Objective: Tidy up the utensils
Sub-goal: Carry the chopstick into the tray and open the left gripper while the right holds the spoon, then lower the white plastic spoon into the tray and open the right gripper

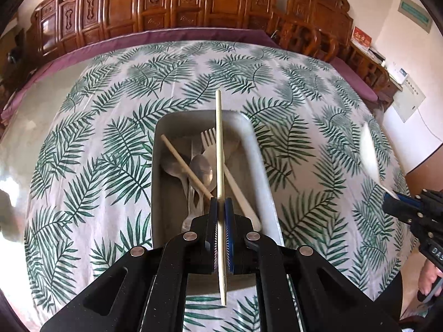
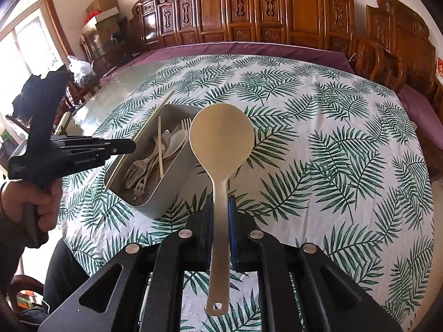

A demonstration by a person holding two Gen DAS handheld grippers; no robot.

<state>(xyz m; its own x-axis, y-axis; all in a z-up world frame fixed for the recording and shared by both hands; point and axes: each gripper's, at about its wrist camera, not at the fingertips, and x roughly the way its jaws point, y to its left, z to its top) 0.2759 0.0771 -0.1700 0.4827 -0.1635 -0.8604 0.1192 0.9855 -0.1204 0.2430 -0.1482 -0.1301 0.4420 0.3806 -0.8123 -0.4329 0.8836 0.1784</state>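
My left gripper (image 1: 220,207) is shut on a pale chopstick (image 1: 219,144) and holds it lengthwise above the grey utensil tray (image 1: 260,160). The tray holds metal spoons (image 1: 201,166), a white fork (image 1: 209,138) and a second chopstick (image 1: 185,166). My right gripper (image 2: 220,202) is shut on the handle of a large cream rice spoon (image 2: 221,138), held above the cloth just right of the tray (image 2: 163,202). The left gripper (image 2: 121,146) shows in the right wrist view over the tray's left side. The right gripper (image 1: 393,200) shows at the right edge of the left wrist view.
The table carries a white cloth with green fern leaves (image 1: 97,152) over a purple cover (image 2: 249,48). Carved wooden chairs (image 2: 249,8) line the far side. Boxes (image 2: 102,5) and a plastic bag (image 2: 80,67) stand at the far left.
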